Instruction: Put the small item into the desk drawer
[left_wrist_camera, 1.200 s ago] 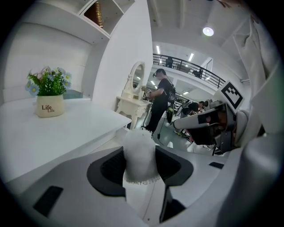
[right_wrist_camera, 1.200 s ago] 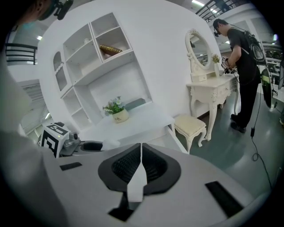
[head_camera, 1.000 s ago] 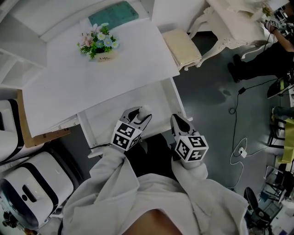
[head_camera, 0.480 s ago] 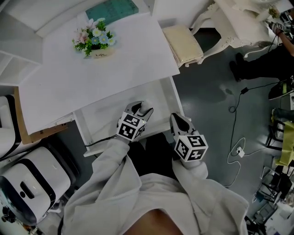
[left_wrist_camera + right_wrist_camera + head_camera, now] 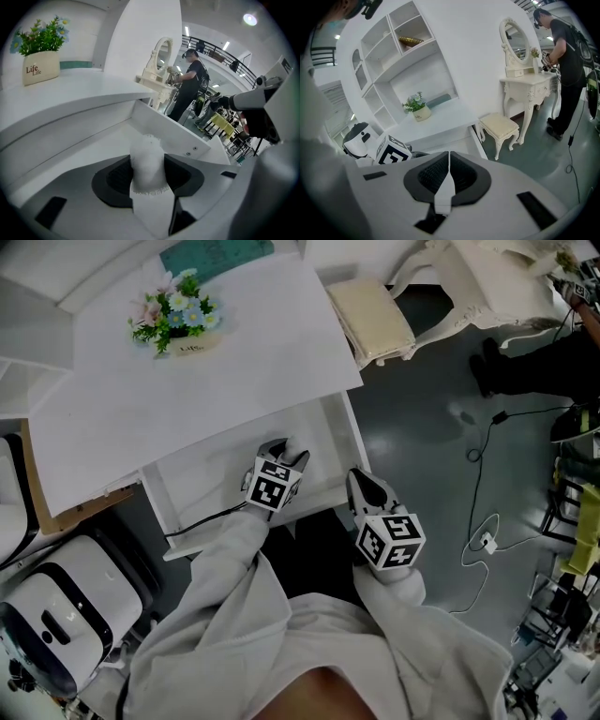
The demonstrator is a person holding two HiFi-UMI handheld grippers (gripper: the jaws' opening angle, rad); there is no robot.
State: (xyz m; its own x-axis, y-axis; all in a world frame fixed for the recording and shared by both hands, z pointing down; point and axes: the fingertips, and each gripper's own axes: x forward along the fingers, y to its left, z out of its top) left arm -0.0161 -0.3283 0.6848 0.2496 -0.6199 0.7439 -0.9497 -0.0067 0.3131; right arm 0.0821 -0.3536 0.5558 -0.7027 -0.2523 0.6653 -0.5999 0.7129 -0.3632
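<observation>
A small white fuzzy item point(image 5: 146, 161) sits pinched between the dark pads of my left gripper point(image 5: 149, 174), which is shut on it. In the head view that gripper point(image 5: 284, 452) reaches down over the open white desk drawer point(image 5: 208, 482), with the item point(image 5: 294, 446) at its tip. The drawer's bare floor point(image 5: 89, 150) and right wall point(image 5: 173, 130) lie just beyond the jaws. My right gripper point(image 5: 362, 484) hangs by the drawer's front right corner. Its jaws point(image 5: 449, 177) are shut with nothing between them.
The white desk top point(image 5: 187, 399) carries a pot of flowers point(image 5: 173, 320) and a teal book point(image 5: 216, 254). A cream stool point(image 5: 375, 320) stands to the right. A white robot body point(image 5: 56, 615) is at lower left. A cable point(image 5: 483, 465) and a person point(image 5: 534, 362) are on the grey floor.
My left gripper has moved forward and down toward the drawer, still holding the white item. The right gripper has hardly moved.
</observation>
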